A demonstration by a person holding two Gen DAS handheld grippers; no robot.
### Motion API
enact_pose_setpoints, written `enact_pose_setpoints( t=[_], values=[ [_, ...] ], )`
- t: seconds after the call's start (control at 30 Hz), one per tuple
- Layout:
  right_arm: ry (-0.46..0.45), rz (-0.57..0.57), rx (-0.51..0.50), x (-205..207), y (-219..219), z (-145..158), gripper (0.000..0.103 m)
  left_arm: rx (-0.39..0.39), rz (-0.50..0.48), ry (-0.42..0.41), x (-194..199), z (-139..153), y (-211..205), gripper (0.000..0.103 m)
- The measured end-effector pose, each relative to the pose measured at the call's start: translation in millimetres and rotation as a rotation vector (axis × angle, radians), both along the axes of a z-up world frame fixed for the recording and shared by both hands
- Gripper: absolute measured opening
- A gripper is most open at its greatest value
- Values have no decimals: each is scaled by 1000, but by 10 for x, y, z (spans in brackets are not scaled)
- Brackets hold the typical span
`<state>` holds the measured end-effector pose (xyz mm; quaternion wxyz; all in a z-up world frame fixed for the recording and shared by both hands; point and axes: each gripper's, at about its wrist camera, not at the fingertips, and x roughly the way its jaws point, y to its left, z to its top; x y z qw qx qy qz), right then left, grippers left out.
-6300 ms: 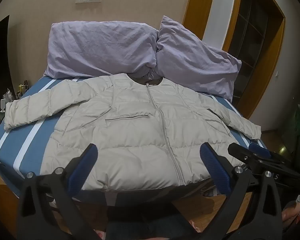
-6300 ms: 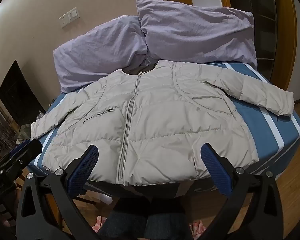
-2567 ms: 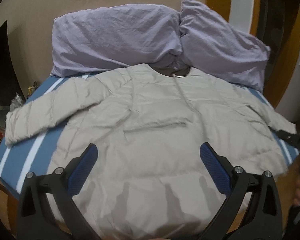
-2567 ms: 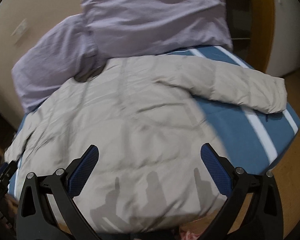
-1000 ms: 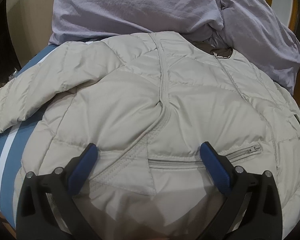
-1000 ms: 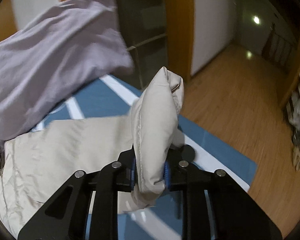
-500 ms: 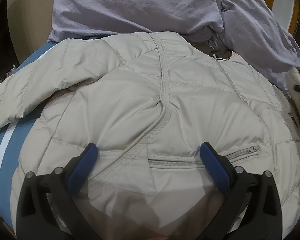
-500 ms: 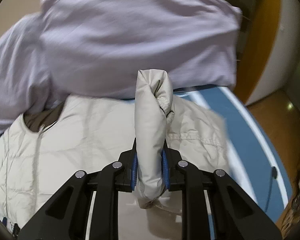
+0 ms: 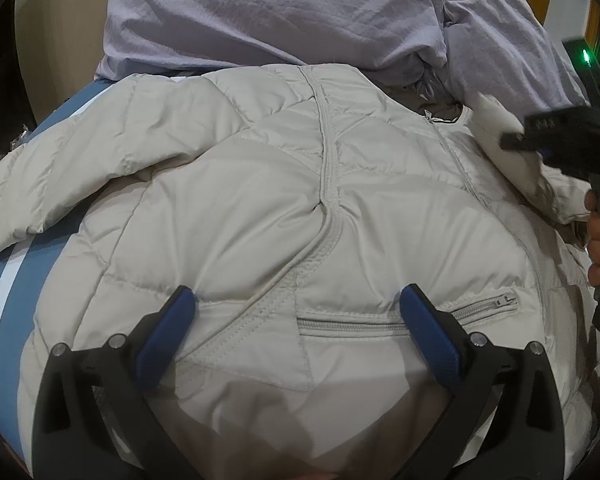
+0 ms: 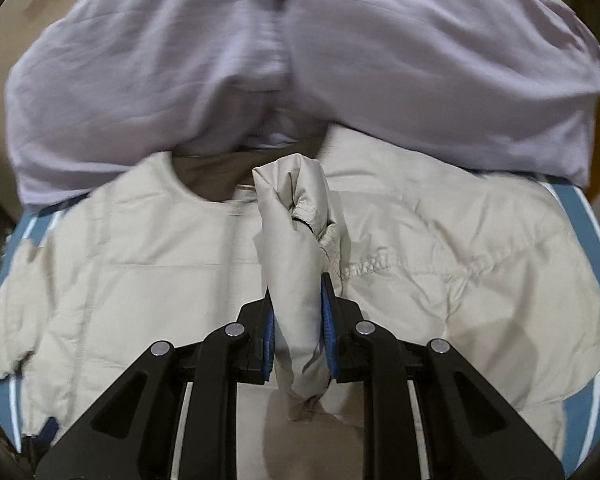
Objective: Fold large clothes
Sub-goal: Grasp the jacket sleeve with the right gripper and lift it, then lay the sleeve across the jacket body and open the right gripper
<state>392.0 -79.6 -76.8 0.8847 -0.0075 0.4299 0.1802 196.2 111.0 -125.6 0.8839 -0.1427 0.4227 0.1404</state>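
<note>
**Right jaws pinch the sleeve cuff; left jaws spread wide**

The right gripper (image 10: 297, 320) clamps the sleeve (image 10: 294, 240) at frame centre, above the beige jacket (image 9: 240, 208) spread on the bed (image 9: 16, 280). The left gripper (image 9: 296, 320) hovers wide, empty. Only the left view shows the pocket zipper (image 9: 400, 316); no writing is readable.

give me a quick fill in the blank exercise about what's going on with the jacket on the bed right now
1. The right gripper is shut on the jacket's ____.
2. The left gripper hovers over the beige jacket with its jaws ____.
3. The pillows at the head of the bed are ____ in colour.
4. The bed sheet is blue with ____ stripes.

Missing words: sleeve; open; purple; white
</note>
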Motion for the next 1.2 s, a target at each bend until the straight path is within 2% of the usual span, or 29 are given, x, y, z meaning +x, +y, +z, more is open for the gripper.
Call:
enact_pose_setpoints(
  t=[0.27, 0.57, 0.63, 0.77, 0.8, 0.93, 1.07, 1.13, 1.2],
  values=[
    [30, 84, 72, -96, 407, 29, 20, -1, 0, -1, -1, -1, 3, 101],
    [90, 176, 55, -171, 615, -222, 22, -2, 0, -1, -2, -3, 5, 101],
    [97, 192, 52, -189, 613, -209, 25, -2, 0, -1, -2, -3, 6, 101],
    [109, 245, 98, -255, 599, -108, 56, -3, 0, -2, -4, -5, 6, 101],
    [90, 245, 113, -280, 569, -47, 58, -3, 0, -2, -4, -5, 6, 101],
    [-6, 157, 85, -268, 420, 97, 58, -3, 0, -2, -5, -5, 7, 101],
    [-104, 15, -39, -183, 274, 45, 66, -3, 0, -2, -6, -6, 7, 101],
    [-97, -14, -69, -133, 235, -48, 72, -3, 0, -2, -4, -5, 4, 101],
    [-60, -24, -73, -73, 213, -166, 73, -3, 0, -2, -5, -5, 6, 101]
  ],
)
